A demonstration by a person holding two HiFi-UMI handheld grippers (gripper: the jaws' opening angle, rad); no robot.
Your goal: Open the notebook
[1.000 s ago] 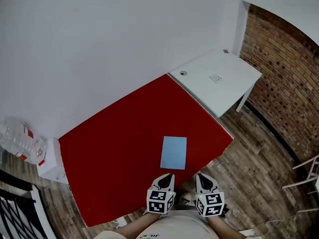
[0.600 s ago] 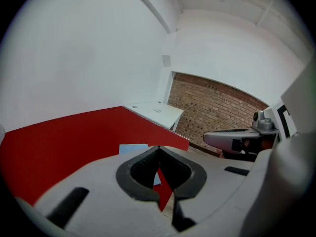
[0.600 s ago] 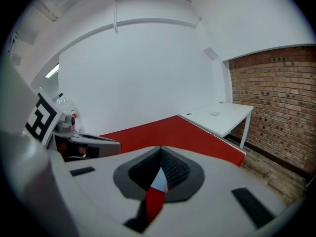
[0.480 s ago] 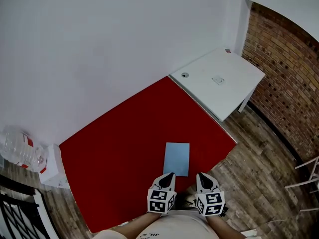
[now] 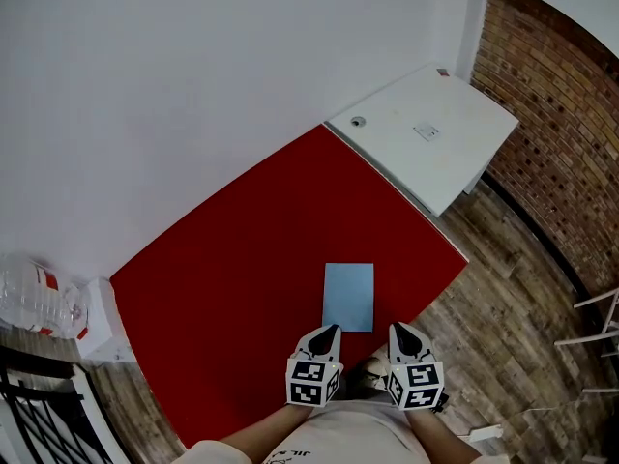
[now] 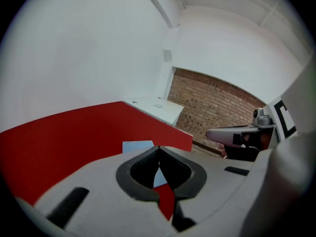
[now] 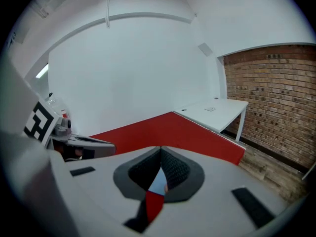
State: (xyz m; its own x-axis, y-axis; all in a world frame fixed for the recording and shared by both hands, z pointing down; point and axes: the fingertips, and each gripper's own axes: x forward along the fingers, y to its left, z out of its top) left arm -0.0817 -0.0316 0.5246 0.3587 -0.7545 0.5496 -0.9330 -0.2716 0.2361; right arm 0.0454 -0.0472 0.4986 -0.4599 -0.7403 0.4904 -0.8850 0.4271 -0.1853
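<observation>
- Notebook (image 5: 348, 298): light blue, closed, lying flat on the red table (image 5: 222, 278) near the person's edge, its cover untouched.
- Change over the last second: both grippers have drawn in toward the notebook. Their tips sat a little short of its near edge before; now the left gripper (image 5: 327, 333) has its tip at the near left corner and the right gripper (image 5: 400, 329) is just beside the near right corner, off the cover.
- Left gripper's own view: jaws together at the tip, nothing between them. The notebook shows just beyond the tip and through the slit lower down.
- Right gripper's own view: jaws likewise closed and empty, with a sliver of blue cover and red tabletop visible through the lower gap.
- Meaning for the task: this looks like the end of the approach, with opening not yet begun. I judge that a closed tip could slide under the cover edge to lift it, or the jaws must part first to pinch it.
- White table (image 5: 426, 138), beyond the red one, plays no part.
</observation>
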